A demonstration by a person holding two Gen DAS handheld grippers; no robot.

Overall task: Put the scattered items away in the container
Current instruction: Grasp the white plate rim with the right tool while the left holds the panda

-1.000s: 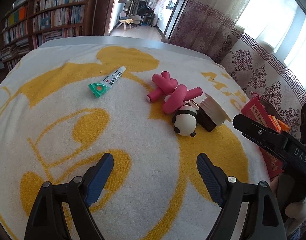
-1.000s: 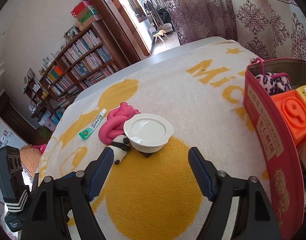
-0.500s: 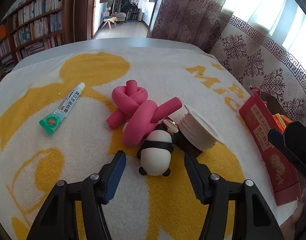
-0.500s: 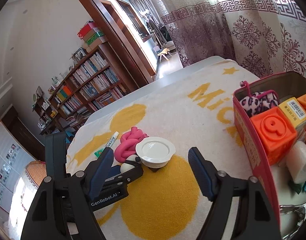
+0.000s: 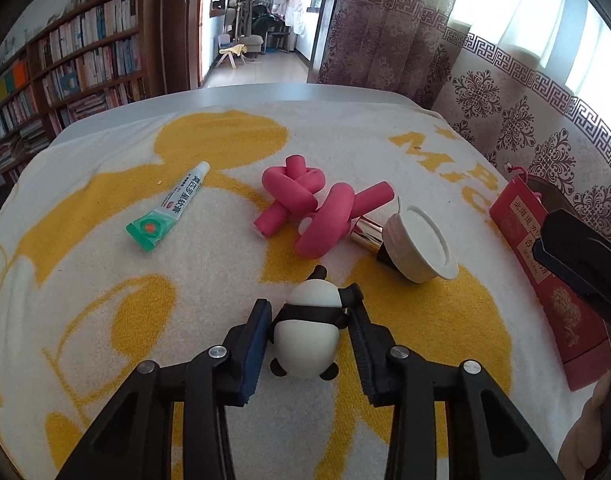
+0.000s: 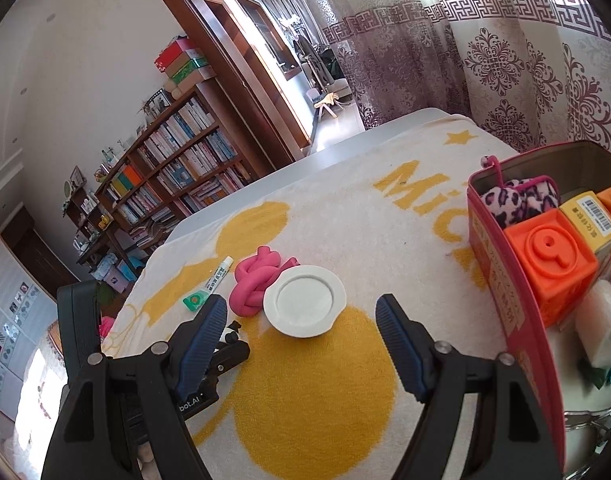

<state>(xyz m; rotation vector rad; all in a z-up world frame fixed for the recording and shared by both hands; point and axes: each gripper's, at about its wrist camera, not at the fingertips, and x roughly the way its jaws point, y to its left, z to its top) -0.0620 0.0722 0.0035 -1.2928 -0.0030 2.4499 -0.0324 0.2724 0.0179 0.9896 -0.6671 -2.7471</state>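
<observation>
1. The container (image 6: 501, 268), just right of the spread, empty right gripper (image 6: 301, 344), already holds blocks and a pouch.
2. The left gripper (image 5: 305, 332) is closing its jaws around the panda (image 5: 307, 332).
3. Ahead of it, the tube (image 5: 167, 210), pink foam twist (image 5: 321, 208) and white lid (image 5: 419, 244) remain scattered.

Bright window daylight, sharp focus, fisheye-bent edges.

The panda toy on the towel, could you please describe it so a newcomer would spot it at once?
On the white and yellow towel, just in front of the knotted pink foam tube, lies a small panda toy. It alone is black and white, sitting between the closing left gripper's blue pads.
</observation>
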